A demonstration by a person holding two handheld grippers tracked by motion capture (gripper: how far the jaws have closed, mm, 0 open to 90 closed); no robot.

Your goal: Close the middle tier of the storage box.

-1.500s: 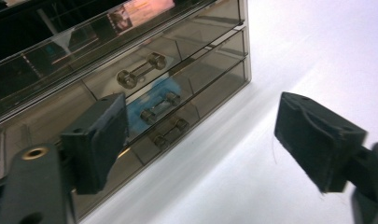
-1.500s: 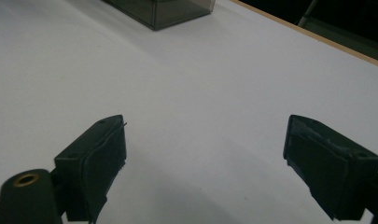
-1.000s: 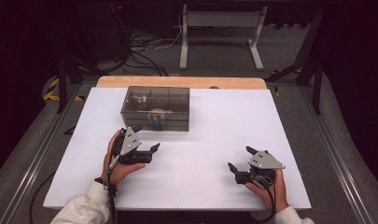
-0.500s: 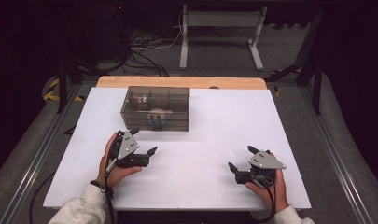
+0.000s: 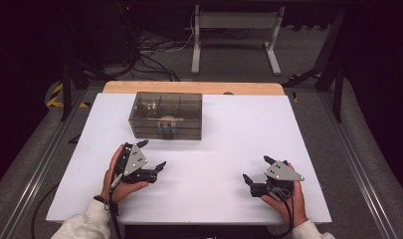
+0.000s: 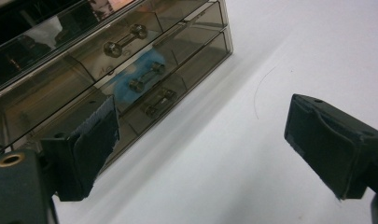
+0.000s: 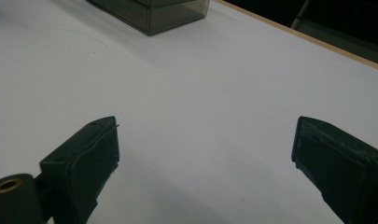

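Your white table (image 5: 224,144) carries one smoky clear drawer box (image 5: 166,115), sitting upper left of centre in the high view, with dark floor and loose cables (image 5: 154,59) beyond the far edge. Nothing lies between your tools and the box. Its contents are hard to make out: something pale and something blue show through the tinted walls. Your left gripper (image 5: 151,155) rests just in front of the box, jaws spread wide and holding nothing; in the left gripper view the drawer handles (image 6: 149,77) sit upper left. Your right gripper (image 5: 256,169) rests lower right, well apart from the box, jaws also spread and empty.
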